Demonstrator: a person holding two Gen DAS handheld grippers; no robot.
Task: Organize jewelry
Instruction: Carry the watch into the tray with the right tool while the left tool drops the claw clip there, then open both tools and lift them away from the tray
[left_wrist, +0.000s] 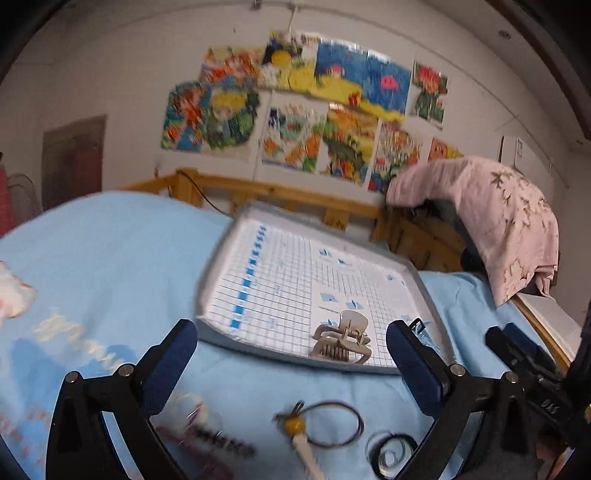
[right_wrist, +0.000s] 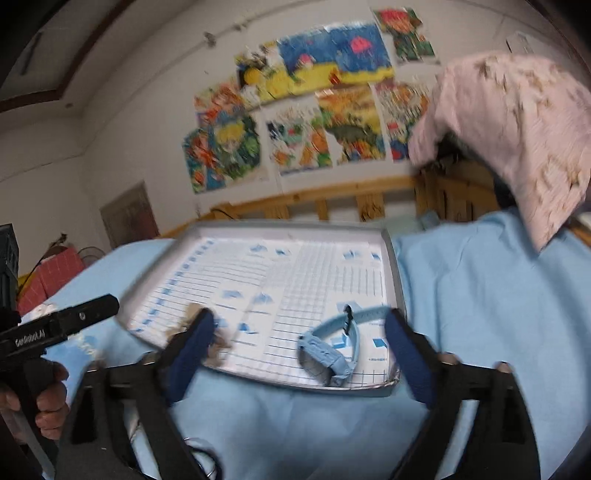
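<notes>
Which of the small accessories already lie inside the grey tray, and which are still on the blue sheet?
In the tray: the beige hair claw and the light blue watch. The hair tie with the yellow bead is still on the sheet.

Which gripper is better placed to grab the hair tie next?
Left. The hair tie lies on the sheet right below the open left gripper, outside the tray. The right gripper faces the watch.
</notes>
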